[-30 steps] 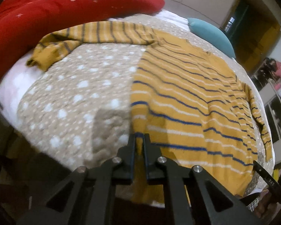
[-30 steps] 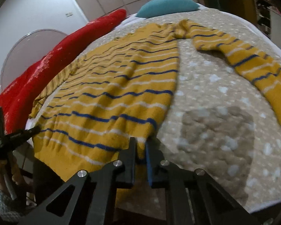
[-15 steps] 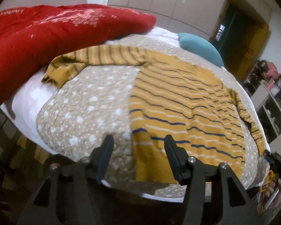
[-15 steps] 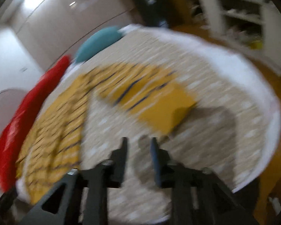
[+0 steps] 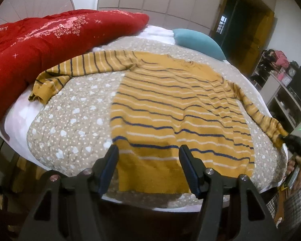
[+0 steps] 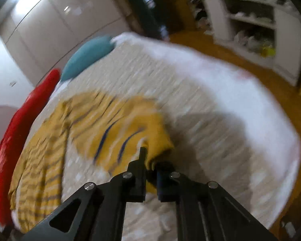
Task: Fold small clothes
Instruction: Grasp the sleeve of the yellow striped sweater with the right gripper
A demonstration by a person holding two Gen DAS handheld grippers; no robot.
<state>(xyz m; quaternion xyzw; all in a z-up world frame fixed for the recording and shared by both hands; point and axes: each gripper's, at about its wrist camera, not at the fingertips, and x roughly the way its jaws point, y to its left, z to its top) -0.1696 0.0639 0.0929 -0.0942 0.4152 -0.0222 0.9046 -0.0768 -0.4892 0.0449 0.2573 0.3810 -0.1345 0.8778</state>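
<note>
A mustard sweater (image 5: 170, 108) with navy and white stripes lies flat on the bed, sleeves spread left and right. My left gripper (image 5: 147, 152) is open and empty, held above the sweater's bottom hem. In the left wrist view my right gripper (image 5: 291, 139) is at the end of the right sleeve (image 5: 266, 123). In the blurred right wrist view my right gripper (image 6: 150, 160) is shut on the right sleeve's cuff (image 6: 158, 140).
A beige dotted quilt (image 5: 74, 110) covers the bed. A red duvet (image 5: 40, 40) is piled along the left. A teal pillow (image 5: 198, 42) lies at the far end. White shelves (image 6: 250, 20) stand right of the bed, across the wood floor.
Both grippers let go of the bottom hem. My left gripper opened and pulled back. My right gripper swung right to the right sleeve and closed on its cuff.
</note>
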